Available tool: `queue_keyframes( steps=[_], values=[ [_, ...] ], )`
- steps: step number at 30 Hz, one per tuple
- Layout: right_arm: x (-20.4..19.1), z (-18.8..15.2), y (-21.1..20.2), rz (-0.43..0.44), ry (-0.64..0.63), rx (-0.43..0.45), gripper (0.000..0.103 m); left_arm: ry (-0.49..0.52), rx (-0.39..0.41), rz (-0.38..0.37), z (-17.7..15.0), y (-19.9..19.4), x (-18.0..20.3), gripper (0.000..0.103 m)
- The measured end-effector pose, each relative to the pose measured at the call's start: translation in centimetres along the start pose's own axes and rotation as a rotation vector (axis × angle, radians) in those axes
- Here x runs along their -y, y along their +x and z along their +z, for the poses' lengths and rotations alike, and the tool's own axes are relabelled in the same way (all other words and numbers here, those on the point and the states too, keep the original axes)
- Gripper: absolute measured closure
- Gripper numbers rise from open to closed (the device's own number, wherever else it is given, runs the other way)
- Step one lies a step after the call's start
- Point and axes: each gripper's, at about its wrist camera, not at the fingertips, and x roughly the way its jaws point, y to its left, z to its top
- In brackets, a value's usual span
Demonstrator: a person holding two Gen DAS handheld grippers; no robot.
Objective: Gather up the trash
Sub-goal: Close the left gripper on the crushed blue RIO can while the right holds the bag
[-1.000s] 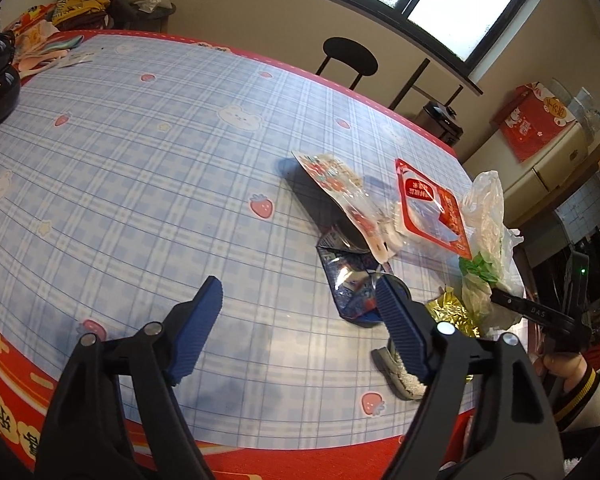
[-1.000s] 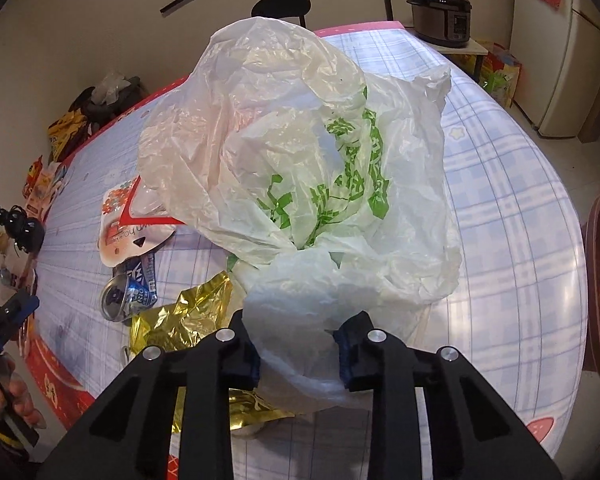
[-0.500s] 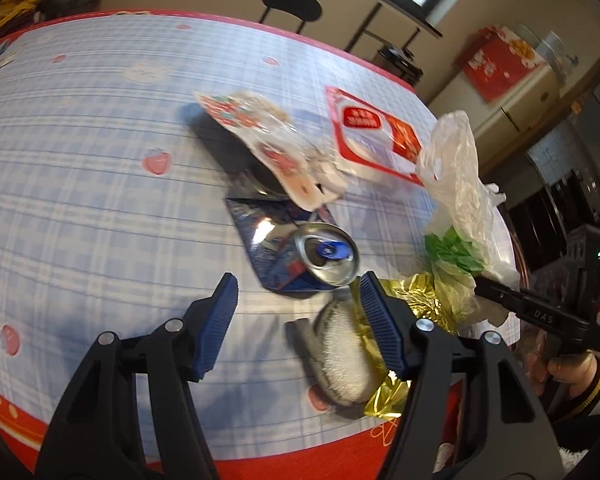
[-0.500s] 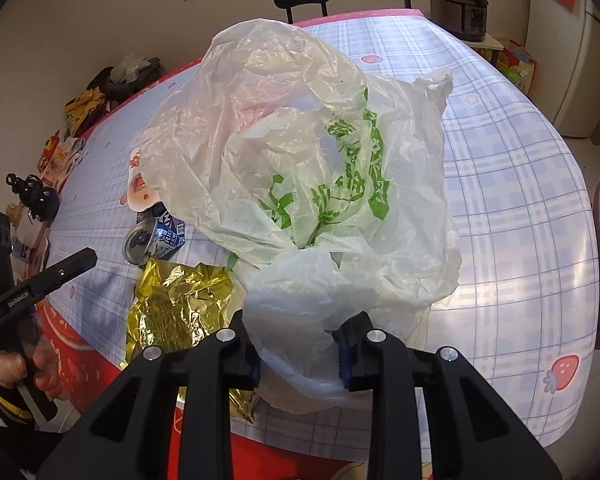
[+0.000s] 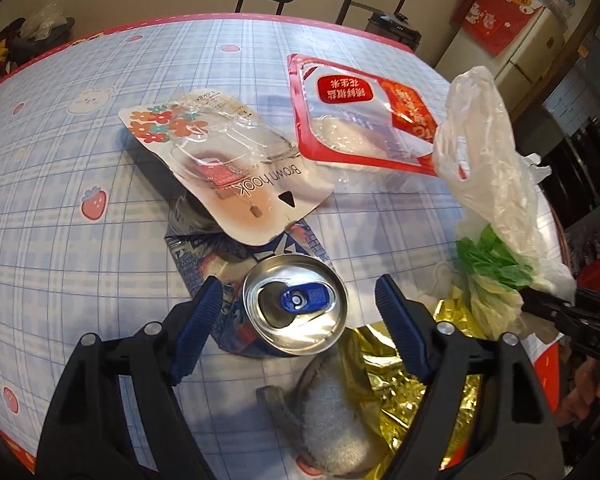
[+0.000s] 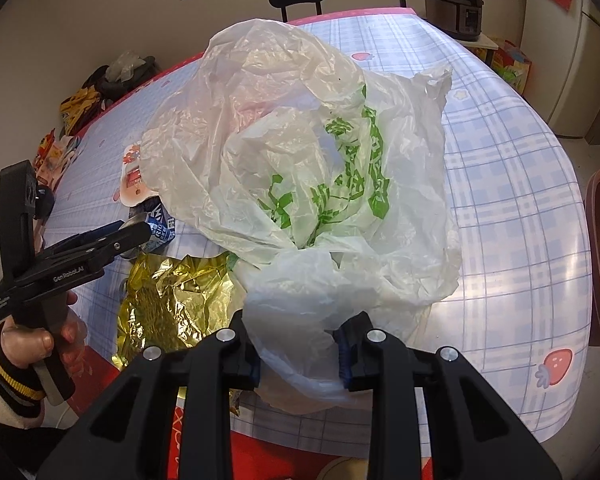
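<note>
Left wrist view is showing the left gripper (image 5: 298,312) hanging over a blue drink can with a silver top and blue pull tab (image 5: 296,306). Its jaws have just been widening, and they are standing released, with the can lying between the blue fingers (image 5: 198,320) and daylight showing on both sides of the can, so nothing is being squeezed. Beyond the fingertips, a white card blister pack printed with flowers (image 5: 236,172) is resting partly on top of the can's far end, and further beyond and to the right a red and clear plastic tray wrapper (image 5: 360,120) is lying flat on the blue checked tablecloth (image 5: 100,160). Just under the right-hand finger, a grey fuzzy piece (image 5: 332,412) is sitting against crumpled gold foil (image 5: 420,392).

Right wrist view is showing the right gripper (image 6: 298,354) clenching on a bunched neck of a thin white plastic bag with green print (image 6: 320,160), the plastic being pinched between both pads. The bag is billowing out ahead of the fingertips, open toward the camera. To the left of these fingers, the gold foil (image 6: 172,300) is lying by the table edge, and a hand (image 6: 36,344) in a striped cuff is gripping the other tool's handle.
</note>
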Motion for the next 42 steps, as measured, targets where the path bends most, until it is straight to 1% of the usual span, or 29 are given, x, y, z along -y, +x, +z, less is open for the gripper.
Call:
queue_keyframes(
  steps=[5, 11, 15, 16, 18, 20, 21, 26, 31, 42],
  values=[
    [-0.1, -0.1, 0.1, -0.002, -0.004, -0.002, 0.075, -0.005, -0.006, 0.054, 0.2, 1.2, 0.0, 0.025],
    [-0.2, -0.1, 0.2, -0.002, -0.005, -0.003, 0.075, 0.022, 0.001, 0.093, 0.6, 1.7, 0.4, 0.025],
    [-0.2, -0.1, 0.2, -0.002, -0.007, -0.003, 0.075, 0.037, 0.006, 0.122, 0.1, 1.9, 0.9, 0.025],
    [-0.1, 0.0, 0.2, -0.002, -0.007, -0.004, 0.075, 0.032, 0.011, 0.122, 0.1, 1.9, 0.9, 0.026],
    [-0.1, 0.0, 0.2, 0.000, -0.005, -0.004, 0.075, 0.031, 0.019, 0.120, -0.6, 1.5, 1.0, 0.032],
    [0.0, -0.1, 0.1, 0.002, -0.004, -0.004, 0.075, 0.038, 0.027, 0.123, -1.1, 1.1, 1.1, 0.035],
    [0.1, 0.0, 0.1, 0.004, -0.003, -0.002, 0.075, 0.032, 0.029, 0.120, -1.5, 0.9, 0.9, 0.035],
    [0.1, -0.2, -0.2, 0.011, -0.008, 0.001, 0.075, -0.029, 0.056, 0.038, -3.2, -1.1, -0.8, 0.036],
    [-0.1, -0.2, -0.8, 0.019, -0.030, 0.011, 0.075, -0.122, 0.089, 0.016, -4.9, -3.2, -3.3, 0.036],
    [-1.1, 0.8, -2.9, 0.052, -0.060, 0.086, 0.075, -0.212, 0.201, 0.043, -5.2, -9.3, -7.2, 0.037]
  ],
)
